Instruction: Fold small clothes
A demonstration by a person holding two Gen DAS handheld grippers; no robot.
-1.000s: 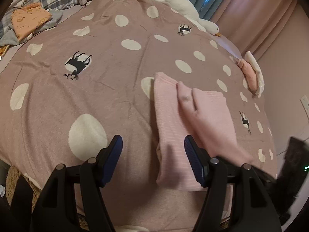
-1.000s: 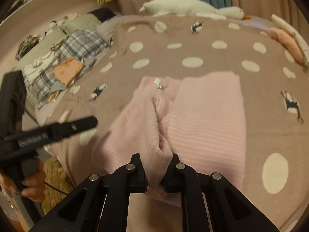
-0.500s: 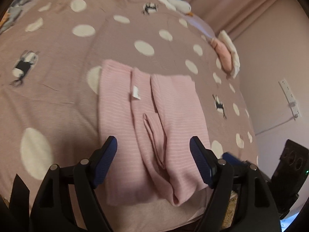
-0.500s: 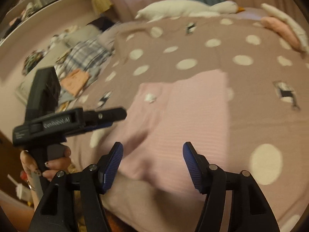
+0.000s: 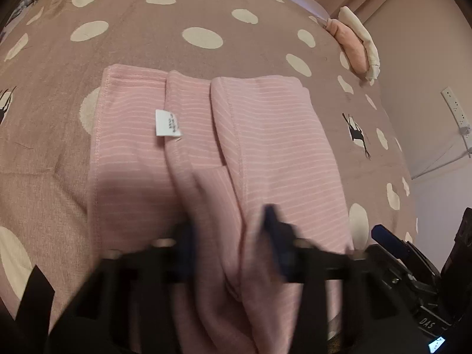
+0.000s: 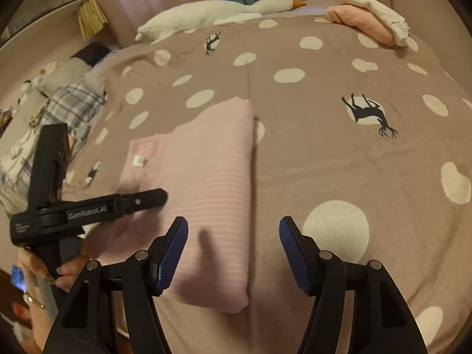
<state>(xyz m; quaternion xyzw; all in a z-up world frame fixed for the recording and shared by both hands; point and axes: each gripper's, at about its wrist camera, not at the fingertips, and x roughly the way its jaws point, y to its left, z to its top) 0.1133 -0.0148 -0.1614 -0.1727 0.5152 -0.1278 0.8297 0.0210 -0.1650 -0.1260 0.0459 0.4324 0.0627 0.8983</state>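
A pink striped garment (image 5: 265, 147) lies partly folded on the spotted bedspread (image 5: 141, 44), with a white label (image 5: 167, 123) showing. It also shows in the right wrist view (image 6: 206, 177). My left gripper (image 5: 230, 247) is low over the garment's near middle fold, blurred by motion, its jaws partway closed around the raised fold. It also shows from the side in the right wrist view (image 6: 141, 200). My right gripper (image 6: 233, 253) is open and empty, hovering over the garment's near right edge.
A folded pink and cream pile (image 6: 368, 17) sits at the far right of the bed. A white goose plush (image 6: 221, 8) lies at the far edge. Plaid clothes (image 6: 70, 106) lie at the left. A wall socket (image 5: 455, 109) is at the right.
My right gripper let go of the pink fold and opened, then drew right. My left gripper swung over the garment, dropped onto its middle fold, and its jaws are narrowing.
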